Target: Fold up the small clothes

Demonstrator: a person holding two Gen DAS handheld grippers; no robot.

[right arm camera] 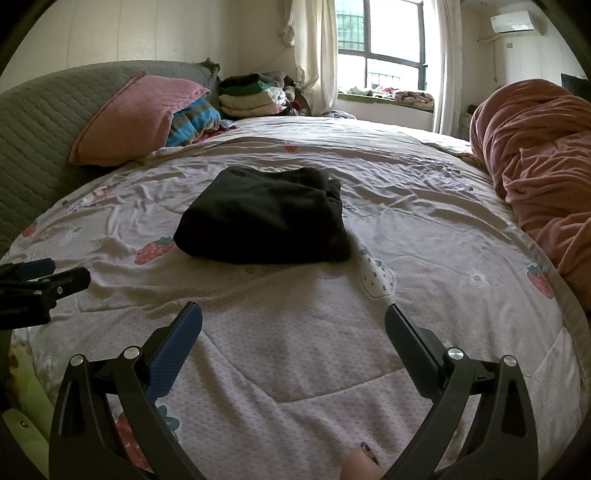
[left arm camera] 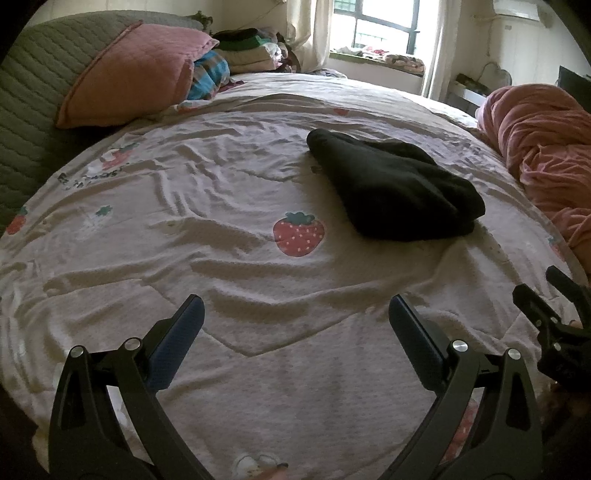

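Dark garment (right arm camera: 264,216) folded in a compact bundle on the strawberry-print bed cover (right arm camera: 295,350), well ahead of both grippers. Left gripper (left arm camera: 295,317) and right gripper (right arm camera: 293,321) fingers spread apart, empty. Best approached low, pinching near corners evenly.

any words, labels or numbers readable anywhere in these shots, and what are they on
None can be read.
Dark printed lettering on the pale strawberry-print quilt, near its left edge beside a strawberry motif: blurred, unreadable in both views.
White wall air conditioner: no legible brand mark.
Folded black garment: no label showing.
Left tongs and right tongs: no markings visible.
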